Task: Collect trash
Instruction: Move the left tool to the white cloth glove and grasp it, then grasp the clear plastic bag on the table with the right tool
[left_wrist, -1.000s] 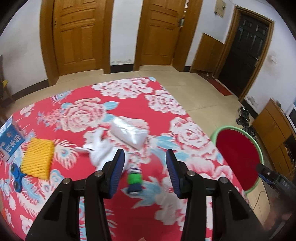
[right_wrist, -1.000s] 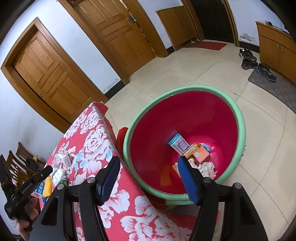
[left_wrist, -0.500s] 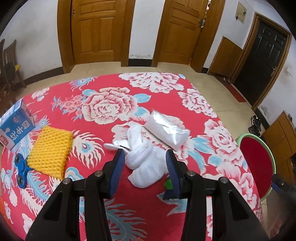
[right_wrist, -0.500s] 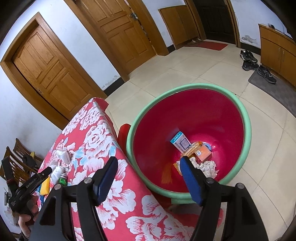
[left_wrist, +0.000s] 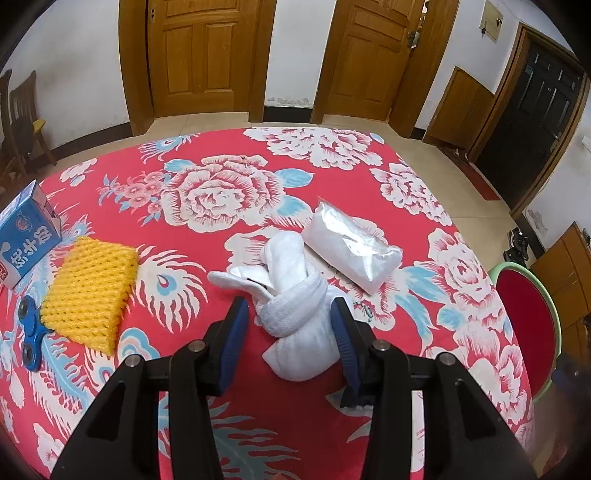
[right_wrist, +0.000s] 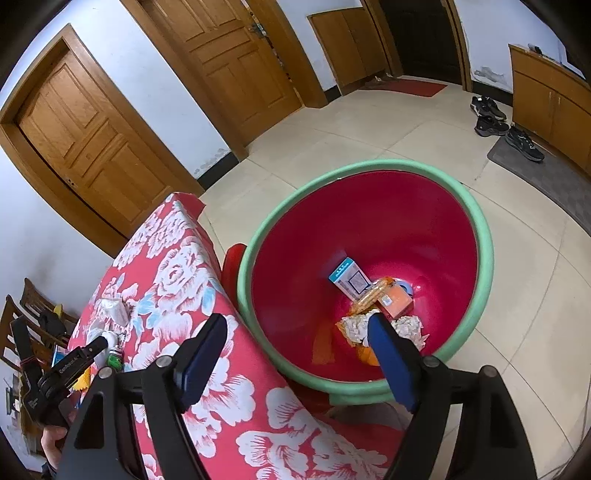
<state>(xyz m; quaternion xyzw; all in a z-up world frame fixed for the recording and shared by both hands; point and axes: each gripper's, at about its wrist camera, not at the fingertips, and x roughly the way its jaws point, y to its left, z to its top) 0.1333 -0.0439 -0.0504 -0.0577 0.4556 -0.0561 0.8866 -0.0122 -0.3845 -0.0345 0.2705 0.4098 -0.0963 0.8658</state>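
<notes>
I note a tiled room with three wooden doors (left_wrist: 195, 55). One floral table (left_wrist: 229, 192); beside it one bin (right_wrist: 484, 236) holding trash. My left tool (left_wrist: 288, 339) straddles the white towel (left_wrist: 295, 306), ungripped. My right tool (right_wrist: 295, 354) has just been opening, empty.

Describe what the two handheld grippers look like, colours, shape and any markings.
Both look alike. The left gripper and right gripper each have a matte black forked frame with silver pivot bolts, ending in two flat fingers faced with dark blue pads. Seen from the right wrist view, the left gripper's black body carries small white lettering, too small to read. No cables or sleeves show.
</notes>
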